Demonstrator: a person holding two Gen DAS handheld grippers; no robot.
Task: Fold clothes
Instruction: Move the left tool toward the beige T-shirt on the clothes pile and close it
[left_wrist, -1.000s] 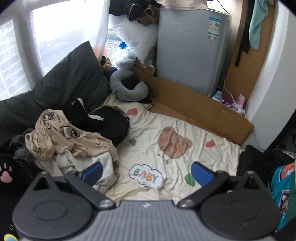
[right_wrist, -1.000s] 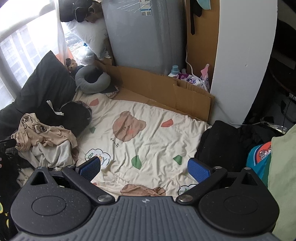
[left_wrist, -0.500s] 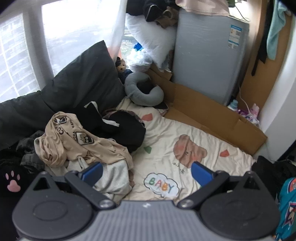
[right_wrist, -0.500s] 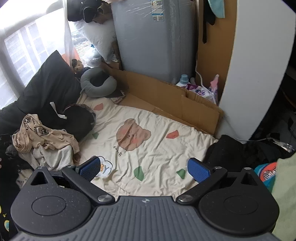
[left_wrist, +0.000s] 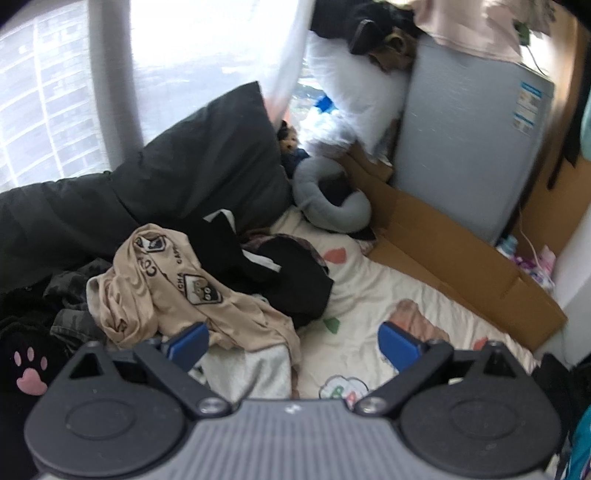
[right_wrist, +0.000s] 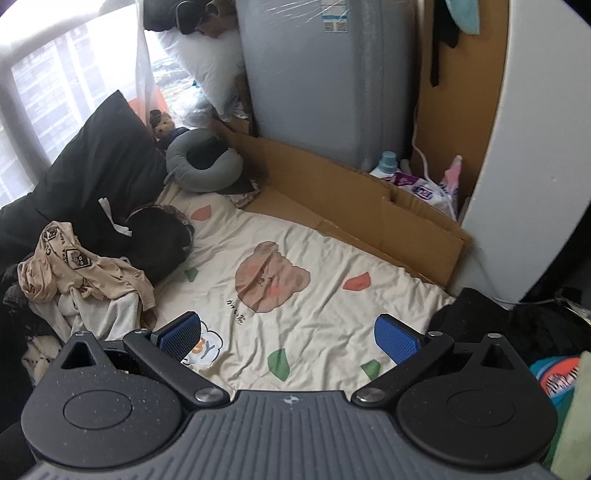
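A crumpled tan shirt (left_wrist: 173, 291) tops a heap of clothes at the left edge of a bear-print blanket (right_wrist: 314, 306), tangled over a grey garment (left_wrist: 247, 369) and against a black one (left_wrist: 291, 280). The left gripper (left_wrist: 293, 339) hangs over the heap, fingers spread and empty; the right gripper (right_wrist: 291, 338) hangs over bare blanket, likewise released. Judged from here, a pinch into the pile could catch two layers and drag the grey piece along, or lift a bunched fold, leaving the shirt twisted for spreading.
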